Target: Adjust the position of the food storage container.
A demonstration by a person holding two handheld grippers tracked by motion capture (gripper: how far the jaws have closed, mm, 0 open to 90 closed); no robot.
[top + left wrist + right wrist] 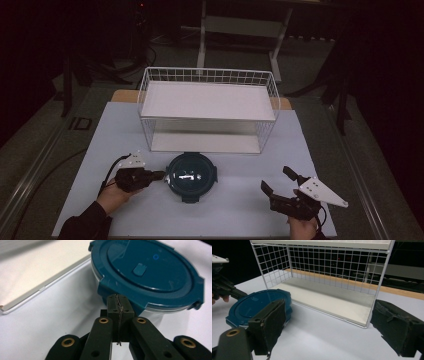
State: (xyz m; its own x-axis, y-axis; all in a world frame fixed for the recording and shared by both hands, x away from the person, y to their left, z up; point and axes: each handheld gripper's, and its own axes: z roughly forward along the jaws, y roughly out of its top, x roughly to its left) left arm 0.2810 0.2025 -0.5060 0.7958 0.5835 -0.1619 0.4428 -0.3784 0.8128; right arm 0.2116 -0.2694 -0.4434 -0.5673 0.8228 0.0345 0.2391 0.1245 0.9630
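left tongs [117,305] closed against container lid [150,272]

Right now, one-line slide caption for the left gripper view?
Shut left gripper at a rim tab of the teal lidded container on the white table.

Closed hand-held gripper [117,305] against teal lidded container [150,275], white table [45,322].

No readable text, labels or numbers anywhere.
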